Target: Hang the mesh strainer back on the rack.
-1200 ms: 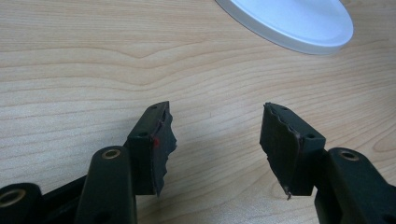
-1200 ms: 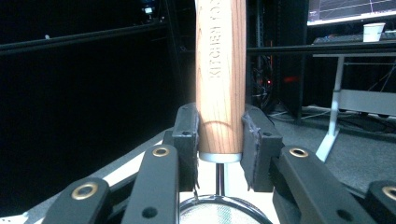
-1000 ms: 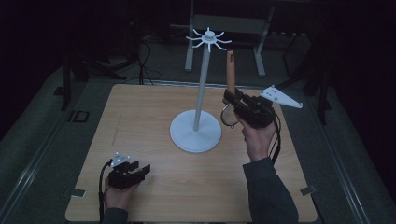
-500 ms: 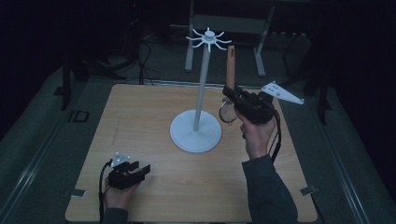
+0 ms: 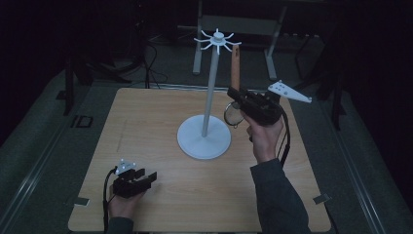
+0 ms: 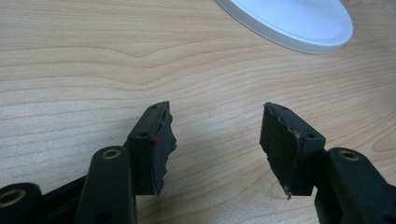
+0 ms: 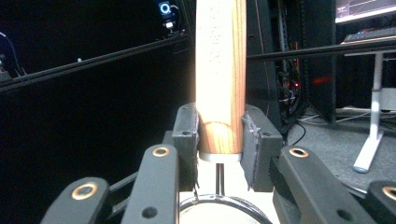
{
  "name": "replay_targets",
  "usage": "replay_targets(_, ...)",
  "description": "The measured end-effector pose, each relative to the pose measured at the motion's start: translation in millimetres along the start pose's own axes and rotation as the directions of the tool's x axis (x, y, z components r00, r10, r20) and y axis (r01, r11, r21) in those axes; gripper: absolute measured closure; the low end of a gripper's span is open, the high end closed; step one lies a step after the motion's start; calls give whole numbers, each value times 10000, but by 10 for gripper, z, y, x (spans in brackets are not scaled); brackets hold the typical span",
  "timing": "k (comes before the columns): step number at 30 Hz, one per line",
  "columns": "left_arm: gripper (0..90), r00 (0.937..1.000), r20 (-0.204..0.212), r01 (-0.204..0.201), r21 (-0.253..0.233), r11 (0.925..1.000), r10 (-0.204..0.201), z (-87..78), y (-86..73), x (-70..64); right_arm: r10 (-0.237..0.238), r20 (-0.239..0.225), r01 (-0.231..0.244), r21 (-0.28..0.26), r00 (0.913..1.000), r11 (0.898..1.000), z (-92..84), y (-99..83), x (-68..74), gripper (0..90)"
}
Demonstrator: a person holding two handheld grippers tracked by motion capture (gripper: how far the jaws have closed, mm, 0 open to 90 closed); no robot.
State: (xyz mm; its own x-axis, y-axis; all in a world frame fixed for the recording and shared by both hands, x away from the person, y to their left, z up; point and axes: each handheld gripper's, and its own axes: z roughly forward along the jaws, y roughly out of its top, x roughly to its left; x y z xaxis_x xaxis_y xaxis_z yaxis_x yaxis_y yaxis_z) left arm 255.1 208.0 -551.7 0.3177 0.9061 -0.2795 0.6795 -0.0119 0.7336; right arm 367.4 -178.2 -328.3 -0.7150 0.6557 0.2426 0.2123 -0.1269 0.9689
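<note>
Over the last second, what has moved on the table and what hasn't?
The right gripper, shut on the wooden-handled small strainer, moved slightly left toward the white hook stand, handle still upright near the top hooks. The left gripper stayed open, resting on the wooden table; the stand did not move.

A white hook stand [image 5: 204, 139] is seen mid-table [image 5: 146, 122]. A wooden-handled strainer [image 5: 235, 73] is held upright in the right gripper [image 5: 243, 100], handle near the top hooks. The left gripper [image 5: 141, 178] is rested at the near-left, jaws parted.
</note>
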Motion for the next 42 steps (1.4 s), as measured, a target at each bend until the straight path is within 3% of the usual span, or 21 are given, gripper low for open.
replay_targets(16, 436, 10000, -13, -2, -26, 10000, 2, -5, 1, 5, 516, -488, -494, 451, 9975, 9978, 129, -14, -52, 693)
replay_targets(20, 436, 10000, -4, -1, -19, 10000, 1, -5, 1, 5, 73, -9, -73, 550, 10000, 9985, 108, -28, -35, 603)
replay_targets(25, 436, 10000, -6, 5, -31, 10000, -5, -4, 0, 3, -465, 528, 423, 779, 9975, 9961, 71, -49, 3, 570)
replay_targets(31, 436, 10000, -5, 11, -23, 10000, -11, -3, 0, -1, -1091, 1096, 986, 977, 9880, 9903, 14, -59, 56, 563)
replay_targets(38, 436, 10000, -7, 3, -24, 10000, -3, -2, 0, -1, -1361, 1420, 1173, 1330, 9805, 9842, -36, -111, 53, 557)
replay_targets(42, 436, 10000, -26, 19, -45, 10000, -19, -4, 2, 4, -1714, 1650, 1382, 1952, 9713, 9710, -54, -219, 28, 522)
